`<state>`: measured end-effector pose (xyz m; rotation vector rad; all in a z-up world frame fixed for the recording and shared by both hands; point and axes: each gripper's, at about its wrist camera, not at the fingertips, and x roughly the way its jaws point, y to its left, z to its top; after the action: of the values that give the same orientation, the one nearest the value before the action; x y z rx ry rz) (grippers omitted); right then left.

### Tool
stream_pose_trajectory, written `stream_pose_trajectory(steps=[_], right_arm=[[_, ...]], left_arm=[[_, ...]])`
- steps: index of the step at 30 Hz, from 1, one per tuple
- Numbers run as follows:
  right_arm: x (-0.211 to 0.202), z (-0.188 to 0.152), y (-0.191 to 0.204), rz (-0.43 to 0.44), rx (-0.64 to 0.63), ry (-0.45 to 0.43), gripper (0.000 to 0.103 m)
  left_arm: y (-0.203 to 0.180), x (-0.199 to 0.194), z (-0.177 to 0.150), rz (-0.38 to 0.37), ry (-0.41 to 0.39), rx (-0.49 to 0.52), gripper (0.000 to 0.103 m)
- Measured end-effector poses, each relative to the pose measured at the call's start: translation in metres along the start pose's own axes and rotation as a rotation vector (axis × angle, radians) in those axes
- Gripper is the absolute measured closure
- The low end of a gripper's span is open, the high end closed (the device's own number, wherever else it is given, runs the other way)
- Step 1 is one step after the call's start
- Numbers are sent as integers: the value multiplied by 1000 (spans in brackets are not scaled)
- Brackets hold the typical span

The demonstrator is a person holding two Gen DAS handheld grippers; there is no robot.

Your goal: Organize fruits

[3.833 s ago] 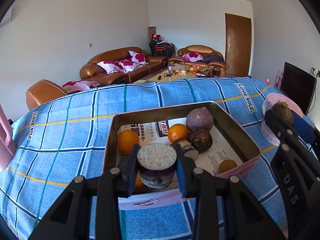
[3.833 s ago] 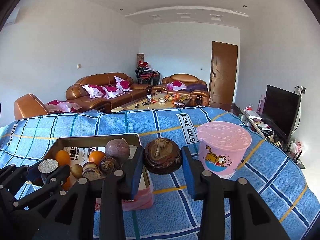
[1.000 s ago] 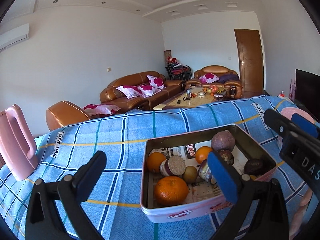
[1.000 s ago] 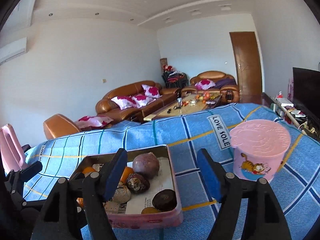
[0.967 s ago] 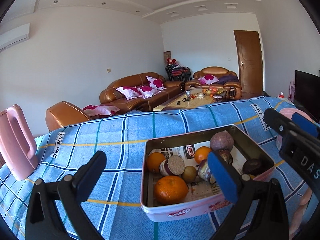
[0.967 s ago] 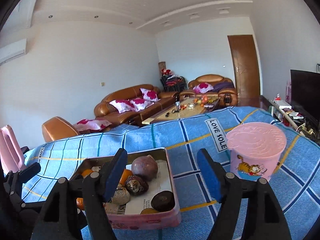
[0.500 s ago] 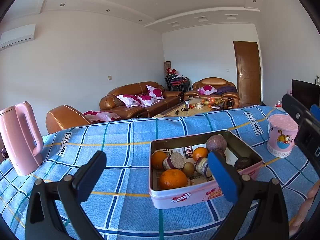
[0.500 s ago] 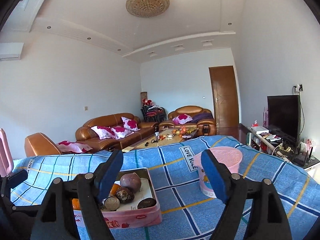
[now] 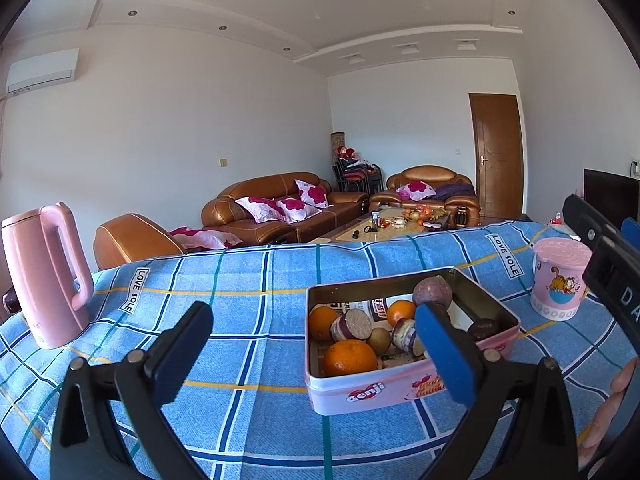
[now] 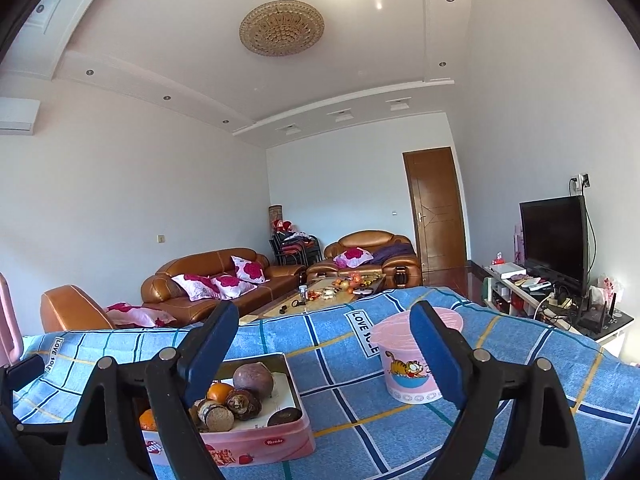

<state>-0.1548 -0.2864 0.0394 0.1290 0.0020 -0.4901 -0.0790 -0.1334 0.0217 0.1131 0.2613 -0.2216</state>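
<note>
Left wrist: pink tin (image 9: 404, 390) holds oranges (image 9: 350, 358) (purple fruits too); both grippers released.

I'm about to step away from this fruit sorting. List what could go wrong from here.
1. The pink rectangular tin is crowded; the round purple fruit sits high on the pile and could roll out if more fruit goes in.
2. The right gripper, jaws opening and empty, has the pink lidded cup close ahead; a forward sweep might topple it.
3. The tall pink kettle stands near the table's edge.
</note>
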Motion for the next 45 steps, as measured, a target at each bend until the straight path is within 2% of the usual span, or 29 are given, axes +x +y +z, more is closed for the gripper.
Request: stream_pose_trajectory(steps=[39, 41, 43, 45], right_arm=[[-5, 3, 4, -10, -18, -5, 14], [-5, 3, 3, -11, -17, -4, 14], [-5, 3, 2, -14, -16, -1, 14], [-5, 3, 1, -15, -14, 1, 14]], left_arm=[[4, 0, 1, 12, 9, -10, 0], [4, 1, 1, -5, 12, -8, 0], [4, 3, 0, -61, 26, -20, 0], [4, 4, 0, -58, 33, -22, 0]])
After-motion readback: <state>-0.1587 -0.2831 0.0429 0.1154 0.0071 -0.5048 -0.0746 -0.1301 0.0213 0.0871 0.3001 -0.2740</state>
